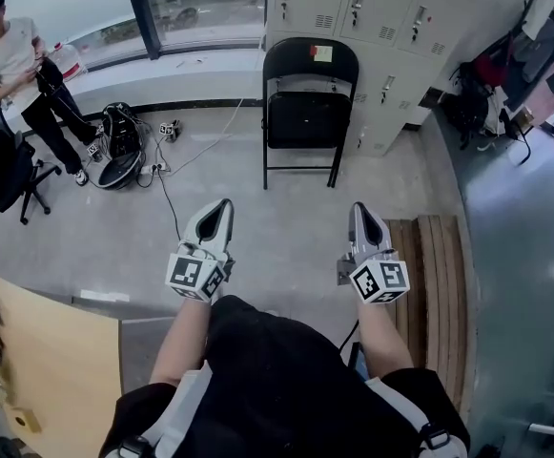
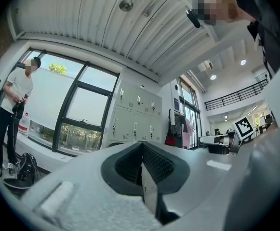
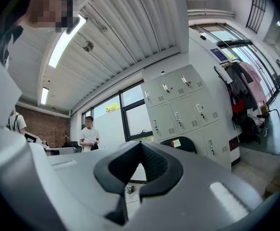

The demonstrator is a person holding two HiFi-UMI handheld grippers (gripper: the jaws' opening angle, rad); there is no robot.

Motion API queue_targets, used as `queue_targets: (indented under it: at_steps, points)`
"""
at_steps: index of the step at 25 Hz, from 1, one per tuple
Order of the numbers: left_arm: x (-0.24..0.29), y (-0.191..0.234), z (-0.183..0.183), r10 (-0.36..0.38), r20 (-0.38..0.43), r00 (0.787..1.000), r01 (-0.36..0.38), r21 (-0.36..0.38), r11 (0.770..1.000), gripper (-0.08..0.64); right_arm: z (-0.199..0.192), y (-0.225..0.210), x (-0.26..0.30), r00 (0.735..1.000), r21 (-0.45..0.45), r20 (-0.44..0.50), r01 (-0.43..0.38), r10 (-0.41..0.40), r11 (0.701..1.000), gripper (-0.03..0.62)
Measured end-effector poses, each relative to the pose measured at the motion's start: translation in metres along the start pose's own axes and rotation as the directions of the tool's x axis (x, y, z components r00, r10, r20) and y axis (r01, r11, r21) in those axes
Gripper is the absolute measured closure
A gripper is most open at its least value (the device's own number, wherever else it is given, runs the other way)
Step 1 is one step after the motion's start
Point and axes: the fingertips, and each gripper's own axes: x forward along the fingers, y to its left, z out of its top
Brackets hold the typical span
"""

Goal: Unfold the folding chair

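Observation:
The black folding chair [image 1: 309,109] stands folded and upright against the grey lockers [image 1: 381,17] at the far side of the floor; a small yellow note sits on its backrest. Its top shows in the right gripper view as a dark rounded chair back [image 3: 180,144] with the note. My left gripper [image 1: 221,204] and right gripper [image 1: 360,208] are held side by side in front of me, both shut and empty, pointing toward the chair and well short of it. In the left gripper view my left gripper [image 2: 142,143] hides the chair.
A person [image 1: 24,74] stands at the window on the left beside a black office chair [image 1: 5,160]. A black bag [image 1: 119,146] and cables lie on the floor. A wooden plank platform [image 1: 439,284] is at right, a wooden tabletop [image 1: 52,370] at lower left.

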Motion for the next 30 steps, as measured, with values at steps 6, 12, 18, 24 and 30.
queue_targets:
  at_steps: [6,12,18,24,30]
  points:
    - [0.034,0.001,-0.011,-0.012,-0.03,0.999,0.012,0.004,1.0,0.557,-0.004,-0.026,0.023,1.0,0.025,-0.008,0.015,-0.014,1.0,0.589]
    - [0.073,0.02,-0.02,-0.037,-0.041,0.998,0.038,0.0,0.999,0.557,-0.015,-0.04,0.057,0.999,0.036,-0.026,0.025,-0.024,0.999,0.589]
    - [0.133,0.057,-0.026,-0.063,-0.039,0.997,0.062,-0.011,0.998,0.557,-0.009,-0.062,0.111,0.998,0.028,-0.015,0.061,-0.061,0.998,0.589]
    - [0.206,0.1,-0.025,-0.121,-0.063,0.991,0.121,-0.014,0.993,0.557,-0.005,-0.082,0.177,0.994,0.055,-0.009,0.111,-0.11,0.992,0.588]
    - [0.267,0.136,-0.032,-0.162,-0.078,0.984,0.161,-0.016,0.987,0.557,-0.015,-0.104,0.238,0.989,0.069,-0.029,0.15,-0.148,0.986,0.588]
